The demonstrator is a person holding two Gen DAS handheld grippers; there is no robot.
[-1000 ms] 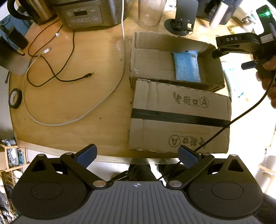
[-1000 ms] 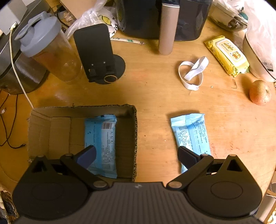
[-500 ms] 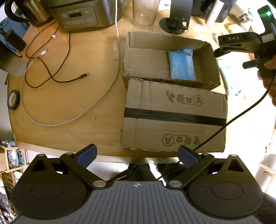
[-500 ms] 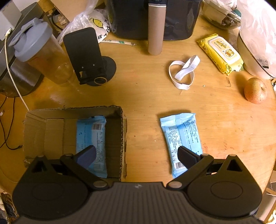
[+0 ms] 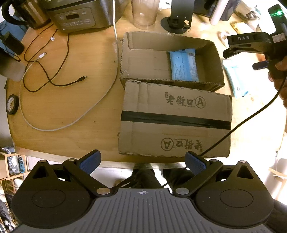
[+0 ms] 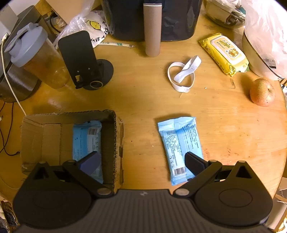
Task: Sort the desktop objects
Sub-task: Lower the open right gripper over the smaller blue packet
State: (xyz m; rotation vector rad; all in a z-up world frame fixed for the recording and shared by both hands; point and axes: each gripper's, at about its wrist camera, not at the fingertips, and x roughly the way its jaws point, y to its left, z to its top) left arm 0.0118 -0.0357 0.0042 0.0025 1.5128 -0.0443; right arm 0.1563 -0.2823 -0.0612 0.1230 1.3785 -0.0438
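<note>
An open cardboard box [image 5: 147, 66] [image 6: 50, 136] sits on the round wooden table with one light-blue packet [image 5: 183, 65] [image 6: 86, 138] lying inside it. A second light-blue packet [image 6: 179, 145] [image 5: 235, 78] lies on the table just right of the box. My right gripper [image 6: 141, 162] hovers open above the gap between box and loose packet, its right finger over the packet's near end. My left gripper [image 5: 142, 162] is open and empty near the table's front edge, in front of the box's folded-out flap [image 5: 175, 120]. The right gripper's body [image 5: 251, 44] shows at the far right of the left wrist view.
A white strap loop [image 6: 183, 73], yellow wipes pack [image 6: 224, 53], apple [image 6: 261, 92], phone stand [image 6: 84, 62], shaker bottle [image 6: 35, 57] and tall cylinder [image 6: 152, 28] stand behind. Left of the box lie cables [image 5: 53, 78], a tape roll [image 5: 11, 104] and a cooker [image 5: 79, 16].
Both cameras have drawn back toward the near side, so the box and packets sit farther ahead. Both grippers stay open; nothing was picked up.
</note>
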